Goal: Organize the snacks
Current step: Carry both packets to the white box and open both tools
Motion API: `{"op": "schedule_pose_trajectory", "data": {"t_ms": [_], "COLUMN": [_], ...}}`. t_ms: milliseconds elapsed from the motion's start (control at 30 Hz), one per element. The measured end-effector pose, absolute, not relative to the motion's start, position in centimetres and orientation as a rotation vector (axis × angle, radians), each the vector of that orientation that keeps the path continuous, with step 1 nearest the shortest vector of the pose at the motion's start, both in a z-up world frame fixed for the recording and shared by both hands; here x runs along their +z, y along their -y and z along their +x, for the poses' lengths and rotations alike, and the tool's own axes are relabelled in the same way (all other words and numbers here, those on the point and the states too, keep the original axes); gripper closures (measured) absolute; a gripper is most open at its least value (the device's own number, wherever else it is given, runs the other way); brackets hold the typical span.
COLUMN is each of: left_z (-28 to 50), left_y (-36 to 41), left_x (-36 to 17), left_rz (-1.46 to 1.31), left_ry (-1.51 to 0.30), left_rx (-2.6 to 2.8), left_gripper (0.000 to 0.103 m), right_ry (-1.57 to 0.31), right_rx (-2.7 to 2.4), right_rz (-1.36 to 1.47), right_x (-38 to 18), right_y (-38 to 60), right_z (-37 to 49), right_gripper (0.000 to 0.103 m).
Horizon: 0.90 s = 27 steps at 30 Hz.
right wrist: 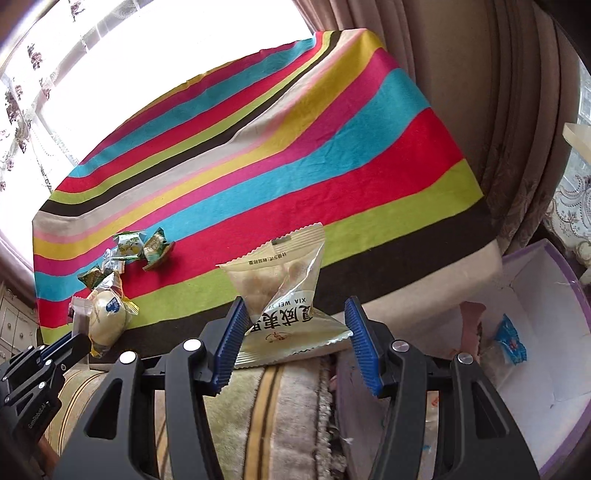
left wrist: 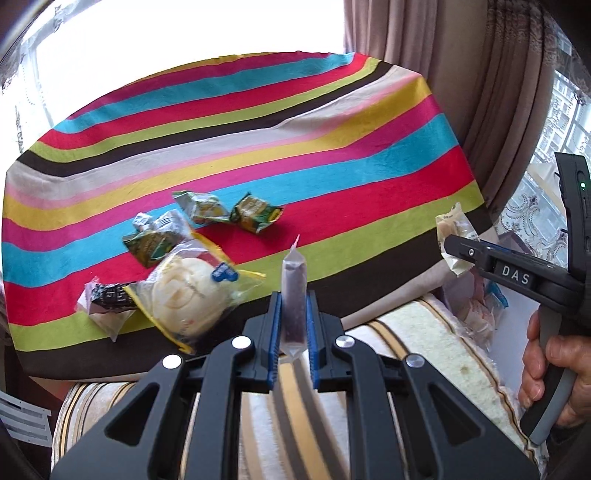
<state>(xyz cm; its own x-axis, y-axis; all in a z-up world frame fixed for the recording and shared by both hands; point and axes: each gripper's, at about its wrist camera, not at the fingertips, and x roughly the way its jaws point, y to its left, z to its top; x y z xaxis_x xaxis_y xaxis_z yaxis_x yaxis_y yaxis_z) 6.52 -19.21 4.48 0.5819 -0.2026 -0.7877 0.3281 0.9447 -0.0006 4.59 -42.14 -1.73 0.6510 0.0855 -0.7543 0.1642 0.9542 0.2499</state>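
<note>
While angled downward, both grippers, left gripper (left wrist: 293, 325), right gripper (right wrist: 295, 339), clamping snacks.

Home living room: heavy brown drapes (left wrist: 491, 92) and lace sheers (right wrist: 26, 92) at bright windows, striped fleece cloth (left wrist: 258, 147) over the table, fringed striped sofa cover (left wrist: 424, 332) in front.

Blown-out daylight from the window (left wrist: 177, 33) behind, sharp colours, heavy fisheye bending at edges.
</note>
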Motion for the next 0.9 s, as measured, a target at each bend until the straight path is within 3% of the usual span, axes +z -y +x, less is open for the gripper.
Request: {"op": "schedule_pose_trajectory", "data": {"t_ms": [600, 900], "left_z": [4.1, 3.2], "left_y": [33.9, 36.9], "left_x": [1.8, 0.3], "left_rz": [0.199, 0.206], "left_ry": [-1.041, -1.112], "left_rx": [-0.716, -0.807], "left_gripper": [0.090, 0.087], "right_ry": [-0.913, -0.917], "right_rx": [-0.256, -0.345], "right_rz": [0.401, 0.432], "right_x": [-4.9, -5.3], "right_y": [53.6, 56.8], "right_z": [-2.7, -4.6], "right_gripper": [0.049, 0.047]}}
